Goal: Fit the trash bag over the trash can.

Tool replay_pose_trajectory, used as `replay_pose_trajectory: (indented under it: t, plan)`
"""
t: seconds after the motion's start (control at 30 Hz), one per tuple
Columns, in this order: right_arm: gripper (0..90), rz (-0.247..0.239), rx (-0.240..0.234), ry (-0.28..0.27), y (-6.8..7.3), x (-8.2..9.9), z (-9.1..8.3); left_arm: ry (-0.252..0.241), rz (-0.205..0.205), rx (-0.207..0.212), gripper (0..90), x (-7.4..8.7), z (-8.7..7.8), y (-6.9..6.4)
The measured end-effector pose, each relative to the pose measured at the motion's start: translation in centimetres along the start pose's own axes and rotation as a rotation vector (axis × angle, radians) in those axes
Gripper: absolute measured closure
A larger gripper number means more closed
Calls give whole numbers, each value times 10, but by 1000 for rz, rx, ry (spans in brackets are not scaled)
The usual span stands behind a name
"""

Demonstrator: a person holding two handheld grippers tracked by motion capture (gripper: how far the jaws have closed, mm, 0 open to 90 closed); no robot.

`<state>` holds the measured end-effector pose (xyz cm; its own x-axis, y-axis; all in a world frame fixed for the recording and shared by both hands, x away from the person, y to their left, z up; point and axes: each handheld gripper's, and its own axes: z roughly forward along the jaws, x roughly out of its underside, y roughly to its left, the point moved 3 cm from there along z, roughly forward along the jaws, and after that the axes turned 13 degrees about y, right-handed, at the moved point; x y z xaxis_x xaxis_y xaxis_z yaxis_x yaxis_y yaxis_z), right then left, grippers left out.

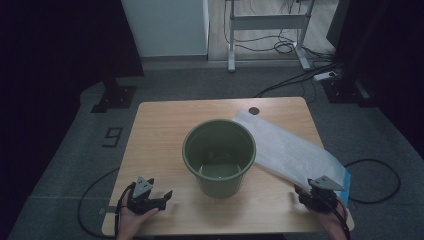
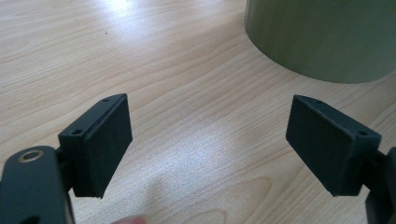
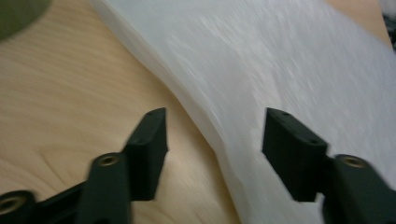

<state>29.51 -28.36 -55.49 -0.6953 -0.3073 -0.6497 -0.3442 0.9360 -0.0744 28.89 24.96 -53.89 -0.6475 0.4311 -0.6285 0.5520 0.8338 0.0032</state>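
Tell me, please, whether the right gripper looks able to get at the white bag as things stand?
Probably yes: the right gripper is open, its jaws straddling the near edge of the white bag, with nothing between them and it.

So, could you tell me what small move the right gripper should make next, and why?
Probably ease the right gripper forward and close on the near edge of the white bag. Its jaws stand open with that edge between them, not yet pressed, and the green bucket stands empty beside it.
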Motion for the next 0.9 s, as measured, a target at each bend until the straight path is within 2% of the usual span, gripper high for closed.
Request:
replay_pose_trajectory:
  t: [0.07, 0.1, 0.13, 0.17, 0.2, 0.23, 0.27, 0.3, 0.33, 0.37, 0.43, 0.53, 0.63, 0.7, 0.73, 0.8, 0.83, 0.87, 0.9]
  plan:
    - [319, -14, -8, -12, 9, -13, 1, 3, 4, -1, 144, 0, 1, -1]
    - [295, -28, -30, -30, 19, -27, 6, 3, 4, -1, 144, 0, 1, -1]
    - [295, -28, -30, -30, 19, -27, 6, 3, 4, -1, 144, 0, 1, -1]
    - [270, -46, -46, -31, 29, -42, 15, 3, 3, -2, 144, 0, 1, 0]
    - [256, -53, -56, -32, 34, -49, 21, 3, 3, -2, 144, 0, 1, 0]
    - [256, -53, -56, -32, 34, -49, 21, 4, 3, -3, 144, 1, 1, 0]
    - [238, -56, -66, -26, 40, -63, 34, 4, 2, -3, 144, 1, 1, 1]
    - [238, -56, -66, -26, 40, -63, 34, 4, 1, -3, 144, 1, 1, 1]
    - [232, -50, -70, -18, 45, -74, 47, 3, -2, -1, 144, 2, 1, 2]
    - [232, -50, -70, -18, 45, -74, 47, 3, -2, -1, 144, 2, 1, 2]
    - [219, -58, -53, 0, 50, -83, 62, 2, -6, 0, 144, 2, 1, 3]
    - [218, -58, -65, 34, 54, -90, 78, 2, -2, 3, 144, 2, 2, 2]
    - [225, -57, -82, 46, 55, -90, 84, 2, -6, 7, 145, 2, 3, 3]
    - [228, -45, -84, 87, 58, -87, 92, 2, -7, 6, 145, 2, 3, 3]
    - [228, -45, -84, 87, 58, -87, 92, 3, -8, 5, 145, 2, 3, 3]
    - [296, -10, -84, 68, 57, -87, 93, 0, -11, 1, 145, 2, 1, 4]
    - [296, -10, -84, 68, 57, -87, 93, 0, -11, 1, 145, 2, 1, 4]
    - [336, -5, -93, 68, 57, -87, 94, -3, -20, 1, 145, 3, 0, 5]
    - [431, -1, -94, 60, 55, -87, 93, -4, -22, 2, 145, 3, 0, 6]
